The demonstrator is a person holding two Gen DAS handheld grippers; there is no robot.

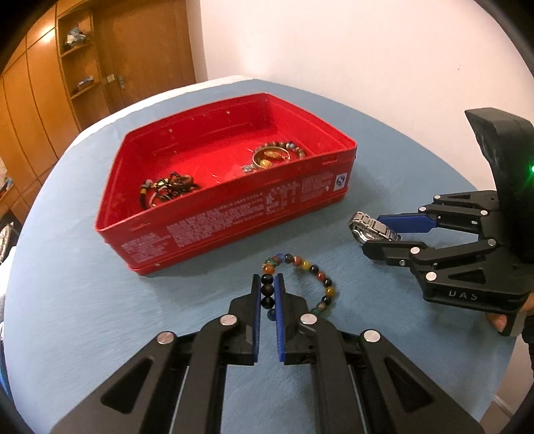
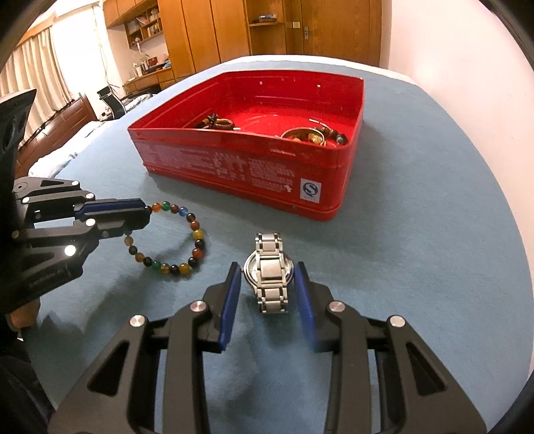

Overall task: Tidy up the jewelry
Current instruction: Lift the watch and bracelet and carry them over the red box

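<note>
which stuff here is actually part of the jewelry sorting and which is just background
Part of the job:
- beaded bracelet, pinched by the left gripper
- steel watch, between the open fingers of the right gripper
- red tin, jewelry already inside

Just lying about:
- wooden cabinets
- curtains
- desk clutter

— What carries it all?
— A tabletop [image 2: 417,233] under blue cloth.
— And lying on it?
— A red tin [image 2: 253,173] toward the back, a coloured bead bracelet [image 2: 197,240] in front of it, and a steel watch [image 2: 270,273] just beside the bracelet.
</note>
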